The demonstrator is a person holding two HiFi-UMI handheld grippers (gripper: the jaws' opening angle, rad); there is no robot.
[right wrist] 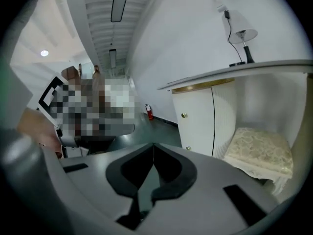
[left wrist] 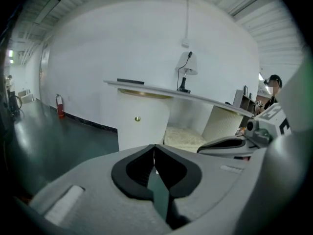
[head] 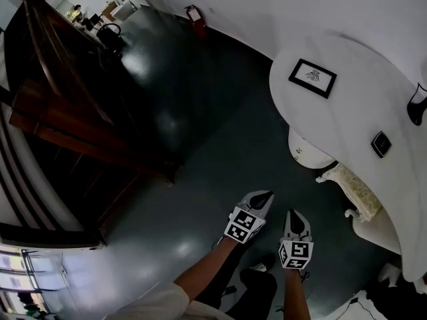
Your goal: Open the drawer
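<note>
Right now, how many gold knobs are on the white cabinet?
2. One knob sits high on the cabinet, the other lower down. More may be hidden.

Bare dark floor (head: 200,179) is left free in the middle, hemmed at left by a wooden cabinet (head: 60,112), at right by a white table (head: 360,112) and cushioned stool (head: 353,189).

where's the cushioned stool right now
In the right gripper view the stool sits at the right, tucked under the white desk, just right of its knobbed cabinet.
</note>
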